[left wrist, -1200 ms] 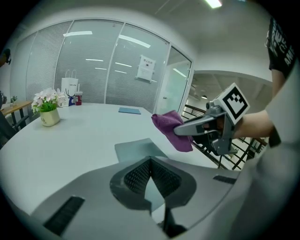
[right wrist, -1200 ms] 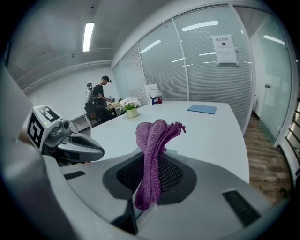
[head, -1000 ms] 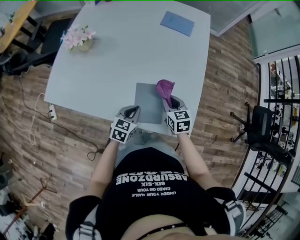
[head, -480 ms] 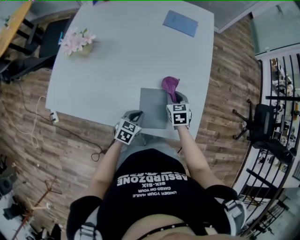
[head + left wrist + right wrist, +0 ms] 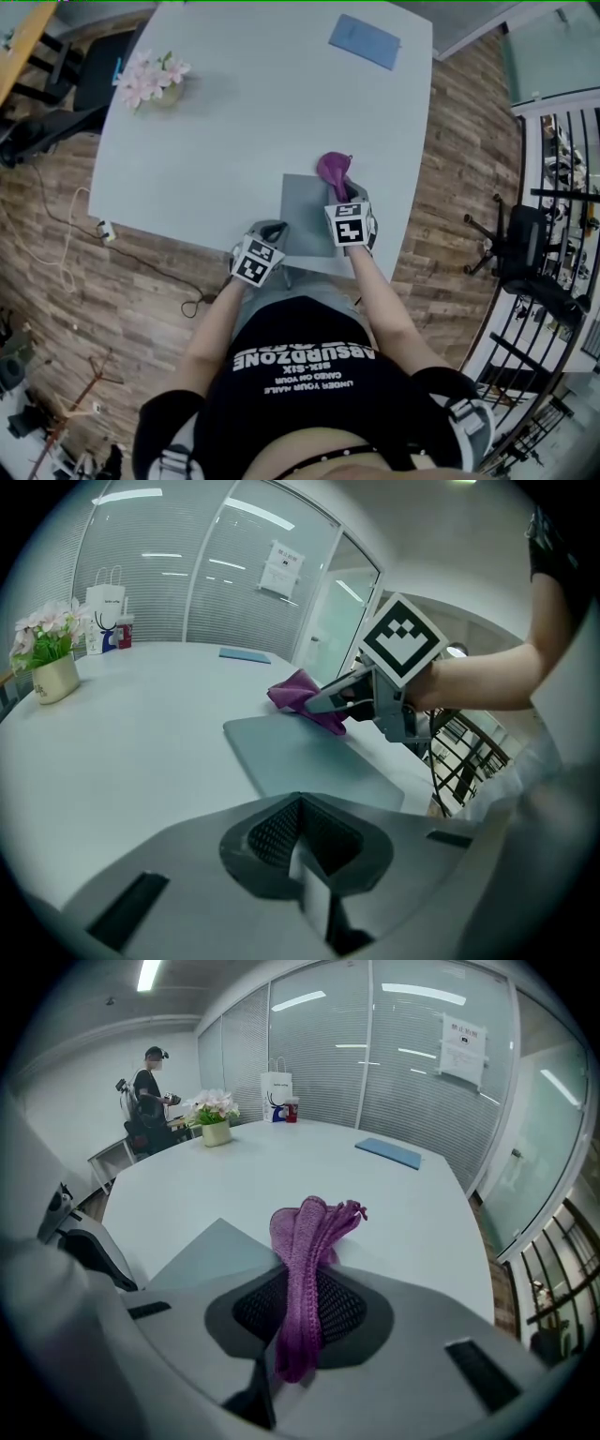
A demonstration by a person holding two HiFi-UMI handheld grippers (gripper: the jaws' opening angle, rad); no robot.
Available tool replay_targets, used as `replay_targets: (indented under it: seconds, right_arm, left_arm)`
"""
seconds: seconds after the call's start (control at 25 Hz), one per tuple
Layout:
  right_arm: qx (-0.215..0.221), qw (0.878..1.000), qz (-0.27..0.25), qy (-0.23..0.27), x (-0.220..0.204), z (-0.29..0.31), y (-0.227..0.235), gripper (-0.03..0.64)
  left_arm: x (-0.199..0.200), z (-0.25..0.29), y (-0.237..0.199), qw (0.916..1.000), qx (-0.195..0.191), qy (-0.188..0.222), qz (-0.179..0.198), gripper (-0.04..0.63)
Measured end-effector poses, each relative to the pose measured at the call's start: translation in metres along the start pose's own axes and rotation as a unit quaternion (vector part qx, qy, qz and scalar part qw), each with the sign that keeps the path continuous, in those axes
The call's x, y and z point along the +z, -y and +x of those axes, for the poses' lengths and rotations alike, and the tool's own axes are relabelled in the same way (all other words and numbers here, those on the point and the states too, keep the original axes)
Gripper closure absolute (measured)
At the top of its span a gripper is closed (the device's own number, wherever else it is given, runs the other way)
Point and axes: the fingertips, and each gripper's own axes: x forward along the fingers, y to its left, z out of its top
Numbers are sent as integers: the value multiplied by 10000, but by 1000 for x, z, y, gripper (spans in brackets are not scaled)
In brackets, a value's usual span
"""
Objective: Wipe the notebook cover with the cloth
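Left gripper [image 5: 300,855]: the jaws are seen closed together, with nothing held between the ribbed dark pads. It is positioned at the near edge of the table [image 5: 234,122], just beside the near left corner of the notebook [image 5: 305,220]. Whether it touches the cover cannot be told.

Right gripper [image 5: 300,1326]: the jaws are clamped on the cloth [image 5: 305,1241]. The cloth is a purple knitted piece, gathered into a long ribbed bundle. It is pinched along its length, and a loose bunch projects past the jaw tips.

Notebook: a flat grey rectangle with a smooth matt cover is laid between the two grippers, on a pale, smooth tabletop. The bunched end of the cloth is found at its far right corner, resting on the cover's far edge.

Beyond the grippers, a blue flat sheet [image 5: 366,40] is noted far ahead of the right one. A rounded pot of pink flowers [image 5: 155,80] is set well ahead and to the left of the left one. A white paper bag [image 5: 277,1091] is recorded at the far end, before slatted glass walls.
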Motion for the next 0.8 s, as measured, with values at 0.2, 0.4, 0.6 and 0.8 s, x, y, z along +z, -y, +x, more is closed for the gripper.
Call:
replay_targets:
  seconds: [0.2, 0.4, 0.6, 0.8]
  right_arm:
    - [-52, 10000, 29, -79, -1, 3, -7, 541]
    - [-74, 9999, 75, -90, -1, 6, -12, 540]
    - [-70, 9998, 83, -165, 0, 8, -17, 540]
    - [-44, 9999, -20, -145, 5, 9, -28, 540]
  left_arm:
    - [-2, 4, 0, 9999, 43, -107, 68, 580]
    - [-4, 5, -2, 9999, 24, -126, 33, 580]
    - [-4, 5, -3, 9999, 49, -124, 56, 580]
    - [-4, 6, -4, 9999, 72, -123, 82, 580]
